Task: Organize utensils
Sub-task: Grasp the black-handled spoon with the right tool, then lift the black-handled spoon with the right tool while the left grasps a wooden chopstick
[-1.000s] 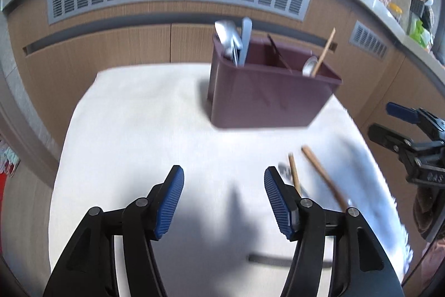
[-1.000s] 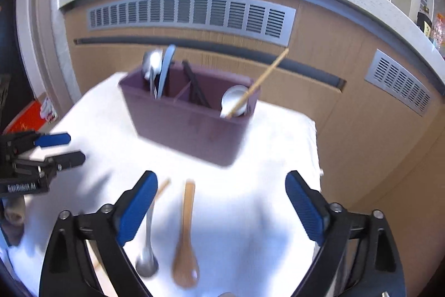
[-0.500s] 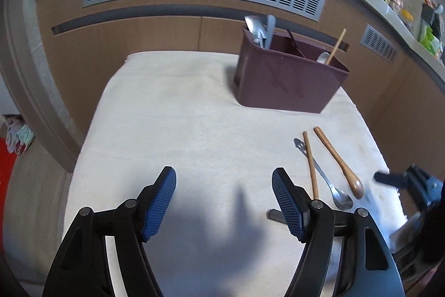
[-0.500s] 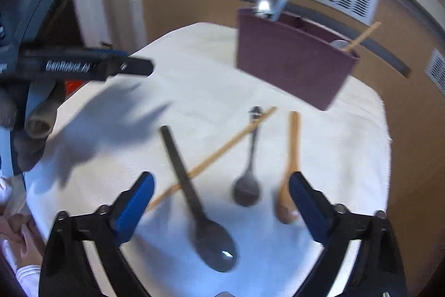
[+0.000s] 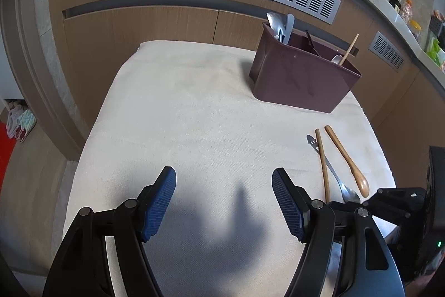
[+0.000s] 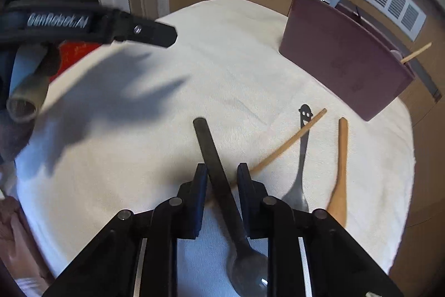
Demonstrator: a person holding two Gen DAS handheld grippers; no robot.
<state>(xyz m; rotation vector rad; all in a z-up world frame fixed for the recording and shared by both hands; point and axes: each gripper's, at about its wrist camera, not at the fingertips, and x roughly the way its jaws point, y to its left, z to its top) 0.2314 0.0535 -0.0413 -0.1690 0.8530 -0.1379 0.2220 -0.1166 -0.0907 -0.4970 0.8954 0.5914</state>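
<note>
- Right wrist view showed the right gripper [image 6: 222, 171] had dropped and narrowed around the black spoon [image 6: 219, 177] handle since half a second before; contact unclear, so whether it was clamped I cannot tell.
- Chopstick [image 6: 286, 145], metal spoon [image 6: 301, 157] and wooden spoon [image 6: 340, 171] lay right of it.
- Left gripper [image 5: 224, 199] hung wide apart, its jaws holding nothing, the maroon caddy [image 5: 303, 80] ahead-right.
- Pickup seemed imminent.

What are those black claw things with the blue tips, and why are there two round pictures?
Each claw is a grabbing tool a person holds, one per hand, with a camera on it. One picture looks along the left tool, open over the white cloth. The other looks along the right tool, its fingers either side of a black spoon, not yet squeezing. Nearby lie a chopstick, a metal spoon and a wooden spoon. They belong in the purple box.
</note>
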